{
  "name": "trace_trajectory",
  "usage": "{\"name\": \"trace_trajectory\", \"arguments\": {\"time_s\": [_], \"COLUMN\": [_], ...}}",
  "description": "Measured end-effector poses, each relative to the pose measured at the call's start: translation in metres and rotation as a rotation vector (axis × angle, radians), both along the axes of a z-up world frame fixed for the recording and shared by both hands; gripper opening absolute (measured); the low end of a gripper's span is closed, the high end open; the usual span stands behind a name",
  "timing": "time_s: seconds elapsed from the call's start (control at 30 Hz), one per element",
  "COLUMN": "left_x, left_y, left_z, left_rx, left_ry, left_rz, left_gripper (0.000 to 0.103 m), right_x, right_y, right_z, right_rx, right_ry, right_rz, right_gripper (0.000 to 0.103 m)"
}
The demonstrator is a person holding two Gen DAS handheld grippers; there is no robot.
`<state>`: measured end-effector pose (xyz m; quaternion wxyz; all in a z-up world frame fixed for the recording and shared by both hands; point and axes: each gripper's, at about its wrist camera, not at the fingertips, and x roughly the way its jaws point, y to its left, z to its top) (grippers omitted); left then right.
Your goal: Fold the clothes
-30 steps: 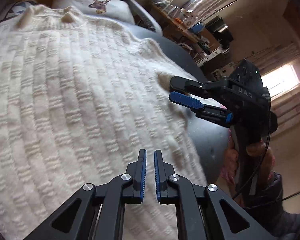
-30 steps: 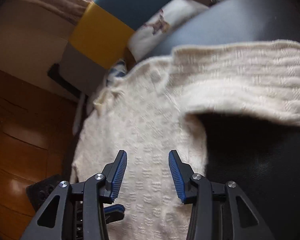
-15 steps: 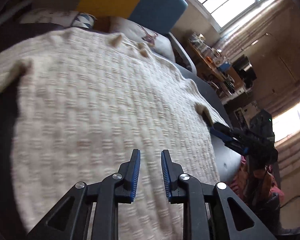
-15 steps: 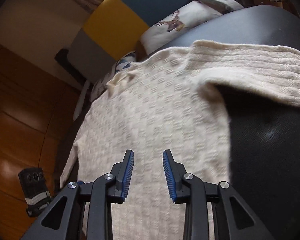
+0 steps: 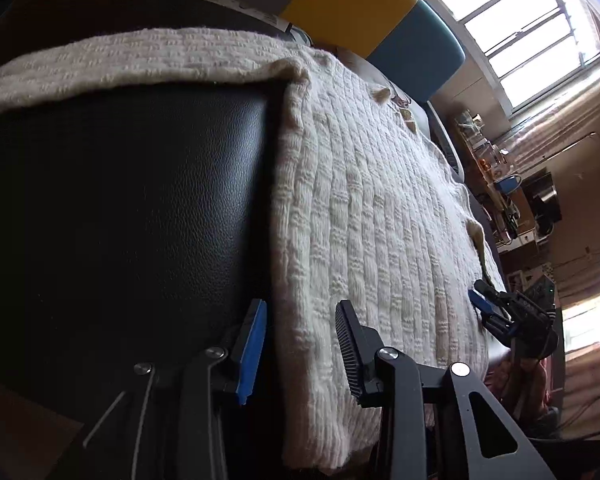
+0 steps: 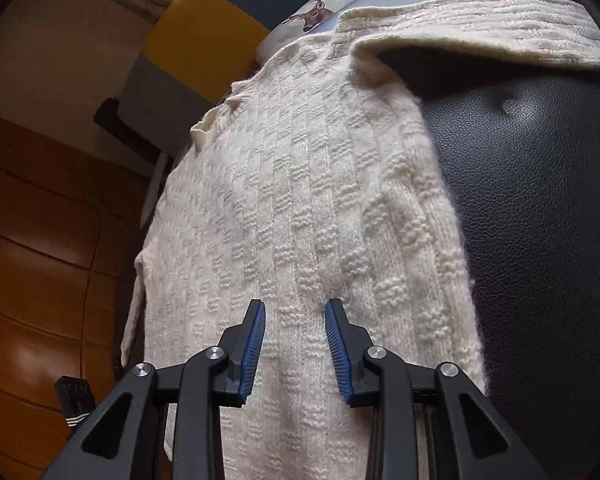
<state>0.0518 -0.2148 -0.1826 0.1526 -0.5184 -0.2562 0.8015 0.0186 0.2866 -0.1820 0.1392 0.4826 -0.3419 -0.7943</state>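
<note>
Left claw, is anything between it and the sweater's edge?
Nothing visible. The open left claw straddles the cream sweater's side edge near the hem, one finger over the black leather surface, the other over the knit.

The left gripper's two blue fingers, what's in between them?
In the left wrist view, the left gripper is open, and the side edge of the cream sweater lies between its fingers, over the black cushion.

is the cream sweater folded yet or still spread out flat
Spread out, not folded. The cream sweater lies flat on the black leather seat, one sleeve stretched sideways; no layers doubled over.
</note>
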Motion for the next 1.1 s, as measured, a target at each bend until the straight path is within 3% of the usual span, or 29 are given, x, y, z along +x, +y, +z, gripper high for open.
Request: {"name": "trace_trajectory", "arguments": {"time_s": [0.13,0.2,0.23,0.33,0.37,0.43,0.47,0.6,0.63,0.7,0.73,0.83,0.93,1.1], "left_x": [0.0,-0.002,-0.003,0.002,0.004,0.002,0.002,0.004,0.009,0.015,0.017,0.019,0.018,0.015], "left_y": [0.006,0.014,0.017,0.01,0.006,0.0,-0.003,0.001,0.003,0.002,0.001,0.002,0.009,0.015], "left_z": [-0.007,-0.005,0.0,0.045,0.06,0.071,0.073,0.029,0.02,0.012,0.009,0.009,0.009,0.016], "left_rx": [0.069,0.046,0.053,0.099,0.089,0.0,-0.042,-0.18,-0.192,-0.13,-0.097,-0.087,-0.067,-0.007], "left_ry": [-0.019,0.002,0.014,0.139,0.179,0.182,0.175,0.002,-0.019,-0.031,-0.033,-0.02,-0.008,0.013], "left_rz": [-0.02,-0.029,-0.032,-0.007,0.0,0.001,-0.001,-0.033,-0.036,-0.014,-0.001,0.009,-0.012,-0.029], "left_gripper": [0.038,0.012,0.01,0.01,0.008,0.007,0.006,0.004,0.004,0.004,0.006,0.032,0.032,0.044], "right_x": [0.003,0.002,0.001,-0.001,-0.001,0.0,0.001,0.003,0.004,0.006,0.007,0.007,0.006,0.008], "right_y": [-0.002,-0.002,-0.002,-0.008,-0.011,-0.018,-0.022,-0.027,-0.026,-0.022,-0.019,-0.013,-0.009,-0.009], "right_z": [0.002,0.002,0.002,0.009,0.01,0.011,0.011,0.012,0.011,0.009,0.008,0.005,0.003,0.002], "right_rx": [0.03,0.032,0.035,0.117,0.165,0.24,0.27,0.33,0.327,0.3,0.279,0.213,0.168,0.159], "right_ry": [0.037,0.037,0.032,0.021,0.03,0.062,0.077,0.115,0.124,0.139,0.141,0.136,0.132,0.156], "right_rz": [0.013,0.016,0.017,0.044,0.065,0.097,0.107,0.129,0.131,0.128,0.121,0.099,0.085,0.09], "right_gripper": [0.031,0.031,0.031,0.031,0.029,0.029,0.029,0.029,0.029,0.029,0.029,0.029,0.029,0.029]}}
